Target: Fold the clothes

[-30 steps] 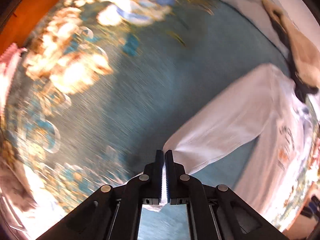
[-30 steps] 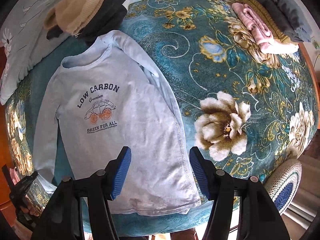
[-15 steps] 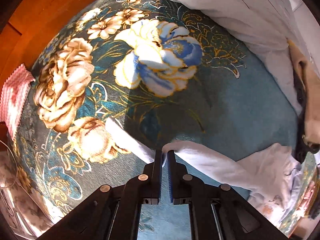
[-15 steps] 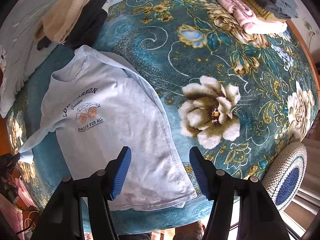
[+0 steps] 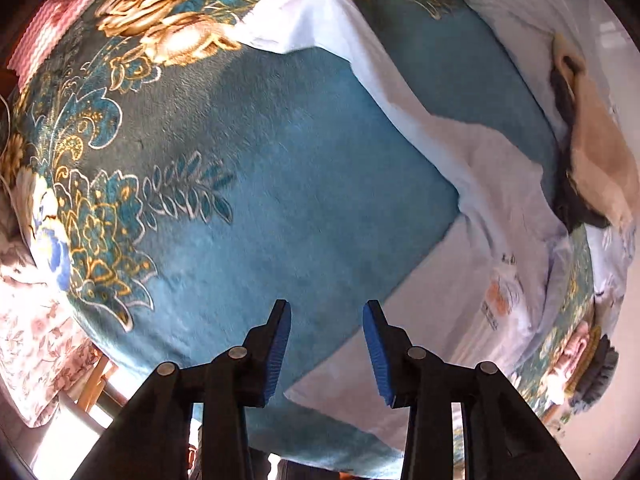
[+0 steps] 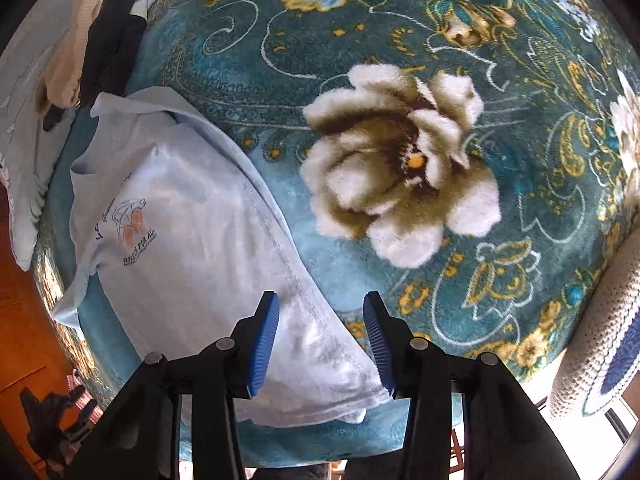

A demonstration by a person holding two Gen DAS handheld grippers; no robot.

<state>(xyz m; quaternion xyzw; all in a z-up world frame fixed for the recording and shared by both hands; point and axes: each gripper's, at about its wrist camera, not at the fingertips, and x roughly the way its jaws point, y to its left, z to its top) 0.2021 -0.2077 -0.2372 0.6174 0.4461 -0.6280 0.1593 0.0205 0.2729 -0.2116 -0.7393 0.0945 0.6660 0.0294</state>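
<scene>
A teal floral blanket point(image 6: 520, 152) covers the bed I'm working over. The pale blue long-sleeved shirt point(image 6: 192, 240) lies face up on it, print showing, its left sleeve point(image 5: 360, 60) stretched out sideways, I think so it can be folded across the body. My left gripper point(image 5: 325, 350) hangs released over bare blanket by the shirt's side edge; my right gripper point(image 6: 318, 338) is spread empty above the hem corner (likely the next grab). A heap of unfolded clothes point(image 6: 100, 32) waits beyond the collar.
</scene>
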